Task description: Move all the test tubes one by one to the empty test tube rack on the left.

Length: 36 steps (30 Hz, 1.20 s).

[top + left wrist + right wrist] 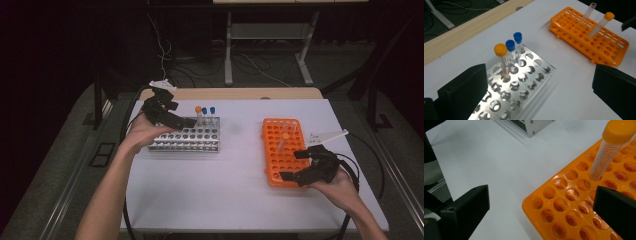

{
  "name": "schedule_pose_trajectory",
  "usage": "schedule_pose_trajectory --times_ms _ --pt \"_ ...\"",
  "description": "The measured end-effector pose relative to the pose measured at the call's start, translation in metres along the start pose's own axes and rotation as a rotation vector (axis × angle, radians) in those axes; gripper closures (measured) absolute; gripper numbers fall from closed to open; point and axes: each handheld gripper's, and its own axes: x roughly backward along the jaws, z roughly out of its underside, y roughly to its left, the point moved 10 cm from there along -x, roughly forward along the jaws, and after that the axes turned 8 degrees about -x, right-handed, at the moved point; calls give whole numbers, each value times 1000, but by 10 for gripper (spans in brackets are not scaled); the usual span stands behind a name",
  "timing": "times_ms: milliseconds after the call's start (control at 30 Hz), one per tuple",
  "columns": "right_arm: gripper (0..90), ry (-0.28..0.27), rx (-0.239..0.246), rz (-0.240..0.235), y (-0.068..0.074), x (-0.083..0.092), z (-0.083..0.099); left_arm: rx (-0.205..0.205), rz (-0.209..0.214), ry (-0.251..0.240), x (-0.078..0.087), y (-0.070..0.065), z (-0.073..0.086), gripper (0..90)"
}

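Your left gripper (186, 121) had its jaws wide open with nothing between them, just over the metal rack (524, 82). Its orange-capped tube (502, 60) stood beside two blue-capped tubes (514, 47). Your right gripper (295, 165) gaped empty by the orange rack (564, 205).

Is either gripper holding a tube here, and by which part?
Neither. The left gripper and the right gripper both stand open, with nothing between their jaws.

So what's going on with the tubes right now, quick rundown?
Left gripper open, empty, over metal rack. Three capped tubes standing there. Right gripper open at orange rack, beside orange-capped tube. Nothing in the way.
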Motion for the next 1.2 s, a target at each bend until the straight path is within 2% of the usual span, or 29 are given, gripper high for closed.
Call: schedule_pose_trajectory --times_ms 333,600,667,767,833,900,967,1200 --pt "3 22 1 40 -17 -7 -6 -28 23 -48 6 -30 17 0" --pt "4 27 -2 58 -31 -14 -13 -58 53 -56 6 -54 30 0" --pt "47 18 1 54 -35 -16 -15 -61 58 -59 6 -59 33 0" --pt "54 27 -1 70 -41 -19 -17 -64 66 -65 5 -66 37 0" --pt "127 26 7 77 -45 -21 -18 -66 68 -66 5 -69 40 0" --pt "151 19 12 85 -49 -23 -19 -67 72 -70 5 -72 43 0" --pt "226 21 15 93 -52 -25 -20 -65 80 -72 5 -75 46 0" --pt "380 18 37 116 -58 -33 -22 -66 97 -66 2 -82 56 0"
